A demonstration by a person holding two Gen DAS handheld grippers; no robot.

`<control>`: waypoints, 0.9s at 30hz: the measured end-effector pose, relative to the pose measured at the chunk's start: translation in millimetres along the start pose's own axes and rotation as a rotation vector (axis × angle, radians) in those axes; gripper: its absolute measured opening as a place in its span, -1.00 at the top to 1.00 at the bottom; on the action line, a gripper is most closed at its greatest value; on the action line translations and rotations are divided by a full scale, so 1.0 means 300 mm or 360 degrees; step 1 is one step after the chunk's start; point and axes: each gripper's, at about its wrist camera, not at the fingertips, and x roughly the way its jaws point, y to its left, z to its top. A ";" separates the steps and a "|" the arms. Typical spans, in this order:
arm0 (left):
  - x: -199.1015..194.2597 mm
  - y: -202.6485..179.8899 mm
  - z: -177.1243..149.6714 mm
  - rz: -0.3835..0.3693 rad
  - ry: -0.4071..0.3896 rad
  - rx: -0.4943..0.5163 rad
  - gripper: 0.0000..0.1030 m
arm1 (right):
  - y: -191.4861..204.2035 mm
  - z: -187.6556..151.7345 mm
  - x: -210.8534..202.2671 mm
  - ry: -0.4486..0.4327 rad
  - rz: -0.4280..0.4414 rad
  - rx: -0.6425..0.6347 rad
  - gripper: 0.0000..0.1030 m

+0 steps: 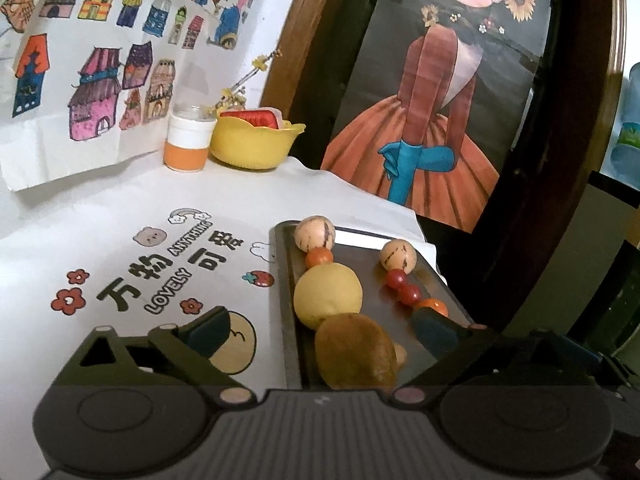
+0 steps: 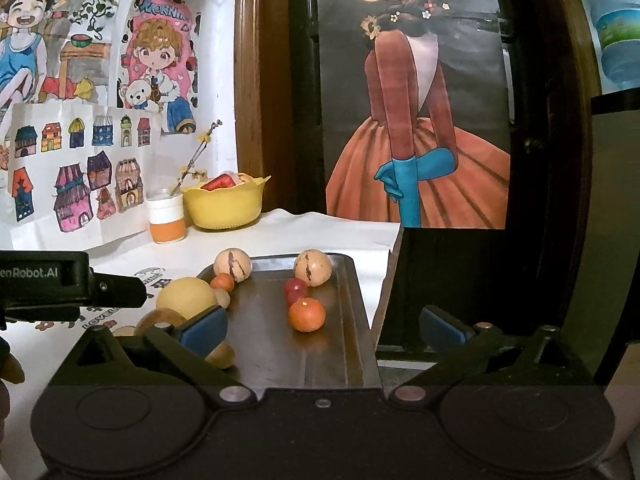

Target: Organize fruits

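Your fruit lies in two rows on a dark, smooth, shallow-rimmed tray (image 2: 352, 304) set on a white printed cloth (image 1: 120, 216). Ahead of your left gripper (image 1: 320, 330), between its fingers, runs one row: a brown, matte kiwi (image 1: 354, 354) nearest, a round yellow lemon (image 1: 327, 295) touching it beyond, a small glossy orange fruit (image 1: 319, 257), then a pale round fruit (image 1: 315, 234) with dark streaks at the far rim. A small tan ball (image 1: 401, 356) peeks out beside the kiwi. The left jaws stand wide and grip nothing; the left pad (image 1: 208, 330) hangs over the cloth and the right pad (image 1: 434, 330) over the tray, just in front of the second row. That row, seen between your right gripper's (image 2: 322, 330) fingers, starts with a dimpled tangerine (image 2: 307, 314), then two shiny red tomatoes (image 2: 296, 290), then another streaked pale fruit (image 2: 313, 267). The right jaws are also spread wide and empty; its left pad (image 2: 204, 328) sits in front of the lemon row, its right pad (image 2: 444, 328) past the tray's edge, over a dark gap off the table. Far beyond the fingers stand a yellow scalloped bowl (image 2: 224, 204) holding something red, and a jar (image 2: 167, 220) with an orange band and a flower sprig. A large painting (image 2: 416, 120) leans behind.
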 end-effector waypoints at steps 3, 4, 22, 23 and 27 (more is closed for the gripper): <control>-0.015 0.007 0.003 0.0020 -0.0023 -0.0014 -0.99 | 0.006 0.005 -0.013 -0.0008 -0.0002 -0.0001 -0.99; -0.018 0.010 0.004 0.0026 -0.0027 -0.0016 -0.99 | 0.007 0.007 -0.017 -0.0011 -0.0003 -0.0001 -0.99; -0.120 0.067 0.032 0.0124 -0.0133 -0.0045 -0.99 | 0.065 0.052 -0.106 -0.0070 -0.0038 -0.0027 -0.99; -0.124 0.069 0.032 0.0127 -0.0133 -0.0048 -0.99 | 0.069 0.053 -0.111 -0.0073 -0.0037 -0.0031 -0.99; -0.142 0.077 0.030 0.0134 -0.0140 -0.0051 -0.99 | 0.083 0.059 -0.131 -0.0082 -0.0036 -0.0042 -0.99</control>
